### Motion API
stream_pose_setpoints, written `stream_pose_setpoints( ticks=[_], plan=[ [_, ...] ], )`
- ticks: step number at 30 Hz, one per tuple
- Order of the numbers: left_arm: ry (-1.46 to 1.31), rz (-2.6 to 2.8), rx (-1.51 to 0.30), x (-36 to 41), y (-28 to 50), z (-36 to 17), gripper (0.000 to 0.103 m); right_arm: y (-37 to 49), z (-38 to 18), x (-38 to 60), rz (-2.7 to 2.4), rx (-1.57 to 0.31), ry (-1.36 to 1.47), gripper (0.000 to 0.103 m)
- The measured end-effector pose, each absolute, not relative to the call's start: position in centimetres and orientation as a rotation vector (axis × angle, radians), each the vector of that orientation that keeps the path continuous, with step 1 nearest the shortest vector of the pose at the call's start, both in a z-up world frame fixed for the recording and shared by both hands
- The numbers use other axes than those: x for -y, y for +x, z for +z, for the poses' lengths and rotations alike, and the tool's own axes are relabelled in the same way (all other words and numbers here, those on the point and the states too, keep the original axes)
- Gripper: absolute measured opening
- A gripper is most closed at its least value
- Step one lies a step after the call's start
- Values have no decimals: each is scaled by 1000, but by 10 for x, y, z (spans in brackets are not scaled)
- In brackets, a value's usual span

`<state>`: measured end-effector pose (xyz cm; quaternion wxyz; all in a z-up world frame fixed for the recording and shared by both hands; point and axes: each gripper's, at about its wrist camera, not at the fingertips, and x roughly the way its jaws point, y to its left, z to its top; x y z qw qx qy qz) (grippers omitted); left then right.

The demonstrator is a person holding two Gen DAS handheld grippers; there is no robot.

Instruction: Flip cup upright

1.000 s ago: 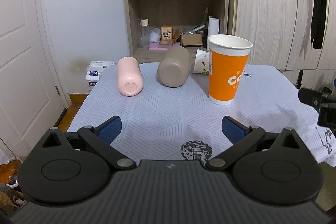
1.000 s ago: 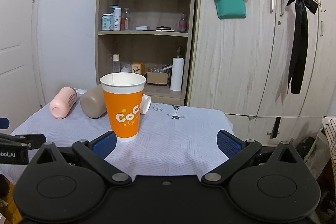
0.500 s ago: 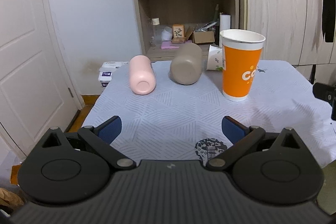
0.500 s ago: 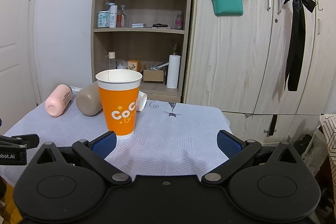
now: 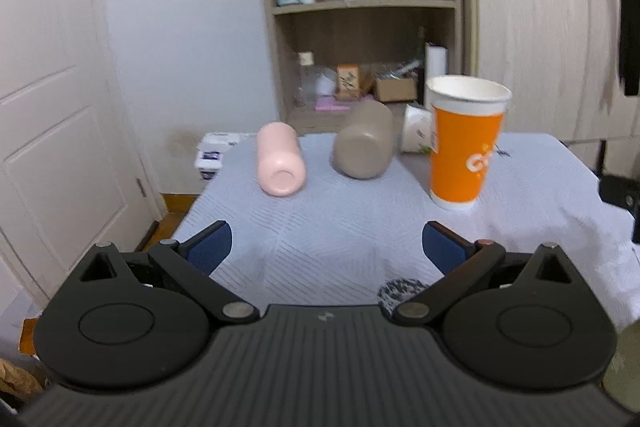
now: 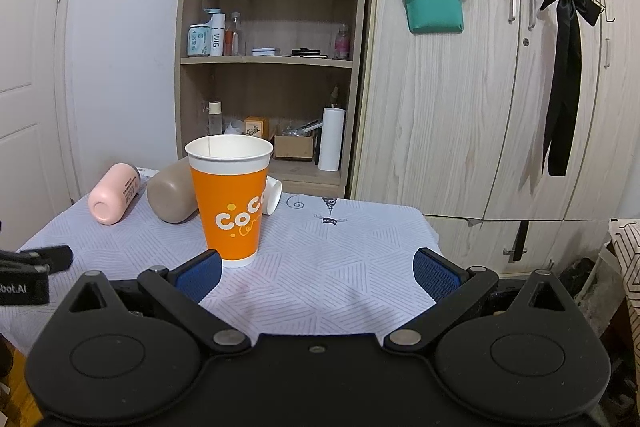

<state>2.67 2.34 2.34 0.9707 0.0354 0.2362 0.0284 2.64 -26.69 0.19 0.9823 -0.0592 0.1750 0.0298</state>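
Note:
An orange paper cup [image 5: 464, 143] stands upright on the table; it also shows in the right wrist view [image 6: 232, 201]. A pink cup [image 5: 280, 159] and a tan cup [image 5: 364, 147] lie on their sides behind it, also in the right wrist view as the pink cup [image 6: 114, 199] and the tan cup [image 6: 172, 195]. A small white cup [image 5: 416, 133] lies on its side behind the orange one. My left gripper [image 5: 326, 247] is open and empty above the near table. My right gripper [image 6: 316, 271] is open and empty, just right of the orange cup.
The table carries a pale patterned cloth [image 5: 340, 227]. A wooden shelf unit [image 6: 272, 59] and cupboards [image 6: 480, 107] stand behind it. A white door [image 5: 48, 107] is on the left. The left gripper's body shows at the right wrist view's left edge [image 6: 32, 263].
The left gripper has drawn back and drifted left, so the cups look smaller and sit further right. The right gripper has barely moved. Both stay open.

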Motion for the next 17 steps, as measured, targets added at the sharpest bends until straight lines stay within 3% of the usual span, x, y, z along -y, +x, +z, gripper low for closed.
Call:
stream_pose_setpoints(
  ticks=[17],
  plan=[
    [49, 24, -481, -30, 24, 26, 103, 26, 2, 270, 61, -349, -105, 103]
  ],
)
